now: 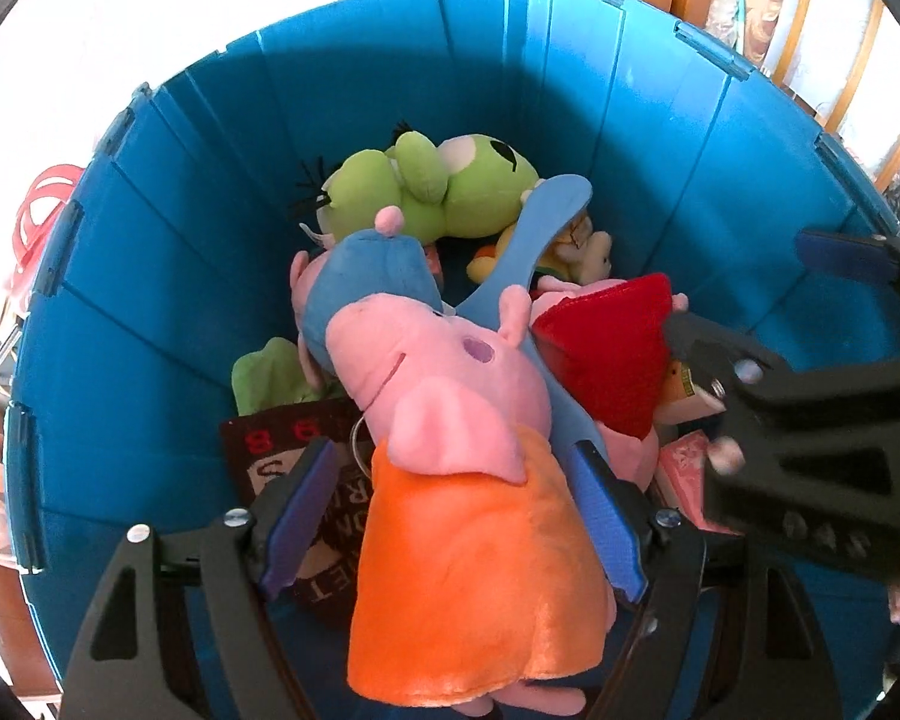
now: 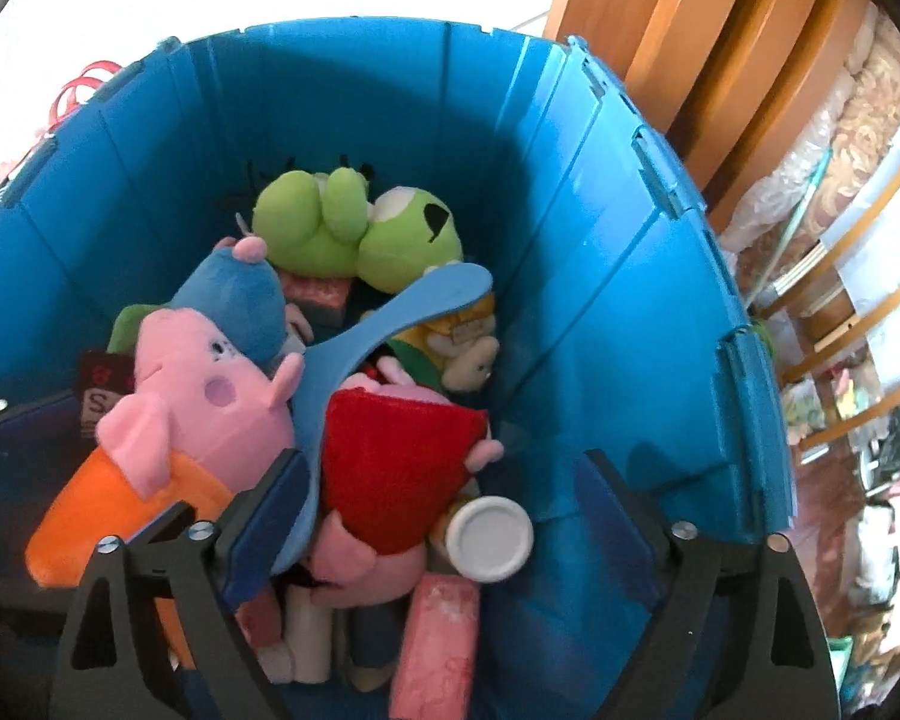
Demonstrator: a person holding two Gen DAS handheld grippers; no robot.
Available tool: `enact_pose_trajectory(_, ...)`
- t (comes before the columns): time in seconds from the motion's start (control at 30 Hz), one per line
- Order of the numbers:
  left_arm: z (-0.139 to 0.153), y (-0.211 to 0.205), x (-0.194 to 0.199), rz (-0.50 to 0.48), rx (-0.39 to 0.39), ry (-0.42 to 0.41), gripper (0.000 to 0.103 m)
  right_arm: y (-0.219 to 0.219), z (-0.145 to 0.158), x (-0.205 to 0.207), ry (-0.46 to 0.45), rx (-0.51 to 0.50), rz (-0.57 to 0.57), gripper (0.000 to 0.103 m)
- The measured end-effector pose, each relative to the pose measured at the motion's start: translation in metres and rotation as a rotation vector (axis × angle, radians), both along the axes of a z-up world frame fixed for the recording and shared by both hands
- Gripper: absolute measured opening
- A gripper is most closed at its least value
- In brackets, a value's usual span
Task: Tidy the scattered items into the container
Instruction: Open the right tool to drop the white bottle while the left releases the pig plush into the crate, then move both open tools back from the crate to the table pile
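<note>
Plush fills most of the blue ribbed plastic container (image 1: 390, 90), whose panelled walls curve round both frames. The soft pig in the orange dress (image 1: 450, 480) lies lower centre in the left view, between the blue pads of the left tool (image 1: 450, 522), which press its sides. The right tool (image 2: 444, 522) stands wide, gripping nothing, above the fuzzy red-dressed pig (image 2: 390, 468) and a white round lid (image 2: 489, 537). A smooth blue paddle (image 1: 546, 228) leans across the pile; a green fleecy frog (image 2: 354, 228) sits at the back.
</note>
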State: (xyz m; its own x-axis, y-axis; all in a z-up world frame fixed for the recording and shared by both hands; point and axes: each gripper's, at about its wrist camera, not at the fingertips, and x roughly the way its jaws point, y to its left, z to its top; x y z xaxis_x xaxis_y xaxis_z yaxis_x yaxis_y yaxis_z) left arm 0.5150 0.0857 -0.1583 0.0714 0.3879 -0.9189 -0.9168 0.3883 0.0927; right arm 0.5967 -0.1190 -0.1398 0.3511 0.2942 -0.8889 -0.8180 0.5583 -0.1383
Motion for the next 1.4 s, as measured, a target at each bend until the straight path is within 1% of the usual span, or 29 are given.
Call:
enact_pose_trajectory(0.17,0.002,-0.005,0.002,-0.024,0.016,-0.001,0.078,-0.014,0.01,-0.009,-0.012,0.011,-0.01,0.098)
enact_pose_trajectory(0.23,0.007,-0.009,0.002,-0.032,0.036,-0.003,0.078,-0.022,0.016,-0.012,-0.012,0.024,-0.022,0.103)
enact_pose_trajectory(0.4,0.029,-0.028,-0.002,-0.051,0.094,-0.035,0.078,-0.051,0.037,-0.02,-0.017,0.085,-0.047,0.103)
enact_pose_trajectory(0.5,0.042,-0.046,-0.01,-0.054,0.11,-0.081,0.078,-0.067,0.05,-0.029,-0.026,0.132,-0.04,0.103)
enact_pose_trajectory(0.57,0.05,-0.06,-0.016,-0.046,0.133,-0.099,0.078,-0.079,0.059,-0.037,-0.035,0.168,-0.039,0.103)
enact_pose_trajectory(0.73,0.067,-0.095,-0.029,-0.009,0.24,-0.12,0.078,-0.106,0.077,-0.058,-0.062,0.257,-0.039,0.103)
enact_pose_trajectory(0.87,0.08,-0.118,-0.045,0.045,0.32,-0.168,0.078,-0.125,0.082,-0.078,-0.099,0.317,-0.032,0.103)
enact_pose_trajectory(0.97,0.093,-0.138,-0.057,0.092,0.423,-0.183,0.078,-0.134,0.086,-0.091,-0.148,0.36,-0.028,0.103)
enact_pose_trajectory(1.03,0.101,-0.152,-0.067,0.128,0.51,-0.171,0.08,-0.139,0.089,-0.103,-0.186,0.414,-0.022,0.103)
enact_pose_trajectory(1.1,0.108,-0.164,-0.082,0.176,0.58,-0.17,0.09,-0.141,0.09,-0.109,-0.203,0.461,-0.012,0.103)
enact_pose_trajectory(1.17,0.111,-0.173,-0.098,0.217,0.622,-0.175,0.098,-0.139,0.09,-0.117,-0.204,0.501,-0.005,0.103)
enact_pose_trajectory(1.3,0.116,-0.189,-0.131,0.273,0.679,-0.14,0.098,-0.127,0.086,-0.132,-0.164,0.535,0.019,0.103)
enact_pose_trajectory(1.4,0.119,-0.198,-0.168,0.318,0.697,-0.155,0.098,-0.11,0.087,-0.156,-0.16,0.54,0.058,0.103)
